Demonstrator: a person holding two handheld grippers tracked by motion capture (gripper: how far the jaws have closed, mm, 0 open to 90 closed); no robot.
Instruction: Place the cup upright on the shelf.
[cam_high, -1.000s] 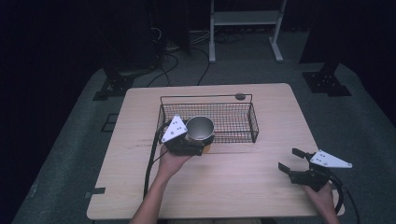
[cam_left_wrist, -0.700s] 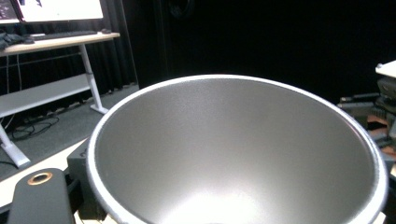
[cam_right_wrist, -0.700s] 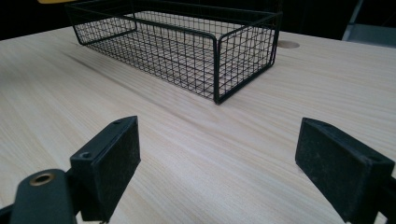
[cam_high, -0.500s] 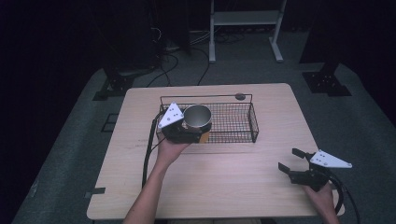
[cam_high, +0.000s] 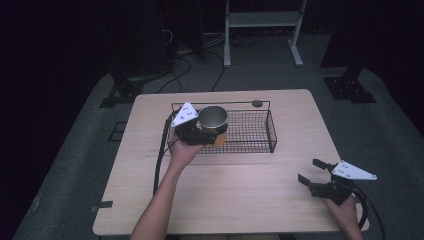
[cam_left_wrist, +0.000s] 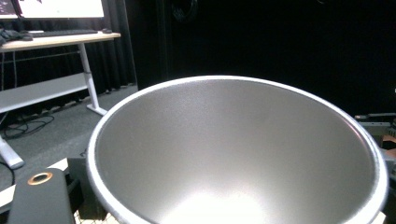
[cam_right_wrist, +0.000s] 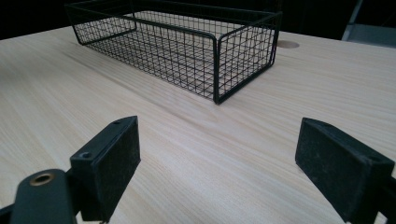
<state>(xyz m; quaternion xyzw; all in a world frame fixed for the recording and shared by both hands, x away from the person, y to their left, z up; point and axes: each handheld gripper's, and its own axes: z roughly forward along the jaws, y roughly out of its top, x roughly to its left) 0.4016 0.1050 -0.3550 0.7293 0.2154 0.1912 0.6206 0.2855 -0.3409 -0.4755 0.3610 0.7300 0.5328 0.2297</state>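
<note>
The step in hand looks like placing a metal bowl (cam_high: 212, 117) into the black wire basket (cam_high: 250, 131): the left gripper (cam_high: 197, 134) carries the bowl above the basket's left end, its fingers pinching the near wall of the bowl, and in the left gripper view the empty bowl's mouth looms directly before the camera. The next move probably calls for lowering the bowl to the mesh floor and letting go. At the right, the right gripper (cam_high: 314, 174) rests low near the surface's (cam_high: 240, 200) front corner, its fingers (cam_right_wrist: 109, 161) spread wide and holding nothing, well apart from the basket.
</note>
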